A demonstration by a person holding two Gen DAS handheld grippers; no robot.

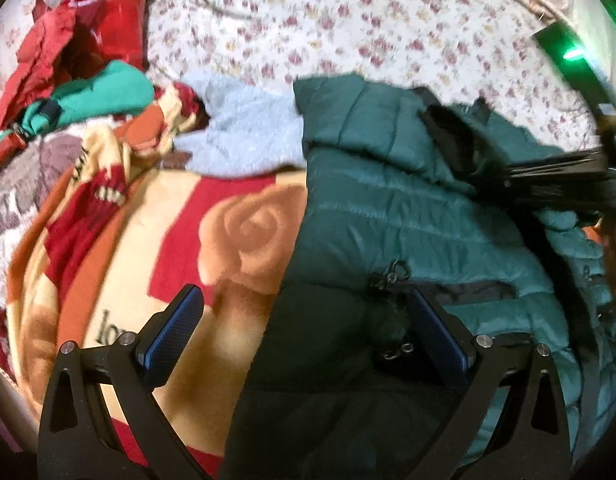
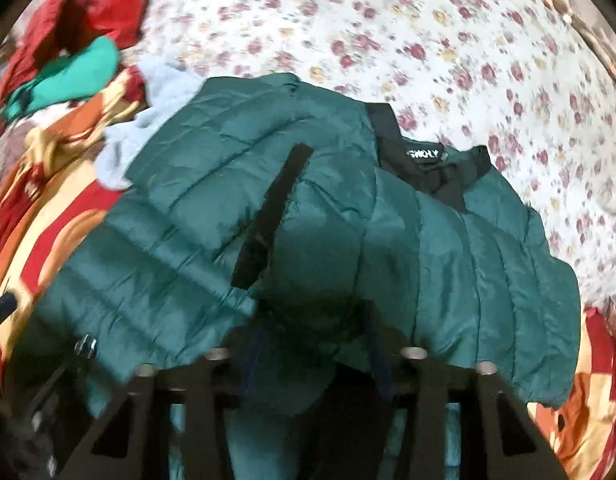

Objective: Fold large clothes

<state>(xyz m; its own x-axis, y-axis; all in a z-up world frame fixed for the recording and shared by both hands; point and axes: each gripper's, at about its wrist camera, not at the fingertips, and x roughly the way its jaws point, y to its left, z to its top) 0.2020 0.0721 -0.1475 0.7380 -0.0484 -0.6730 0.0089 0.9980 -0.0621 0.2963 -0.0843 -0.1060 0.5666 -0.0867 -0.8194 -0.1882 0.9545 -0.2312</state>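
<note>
Green puffer jacket (image 2: pixel 331 216) sprawls across the patterned blanket (image 1: pixel 228 216) and floral sheet (image 2: pixel 387 40). Left gripper (image 1: pixel 304 332) gapes wide, empty, over its hem; right gripper (image 2: pixel 308 344) pinches bunched fabric. Slick, lofty, light — grip seams.

right gripper (image 2: pixel 311 344) fingertips: buried under jacket (image 2: pixel 327 216) | views: motion-blurred

Bright indoor light, heavy motion blur, fisheye edge warp, green glare top-right.
</note>
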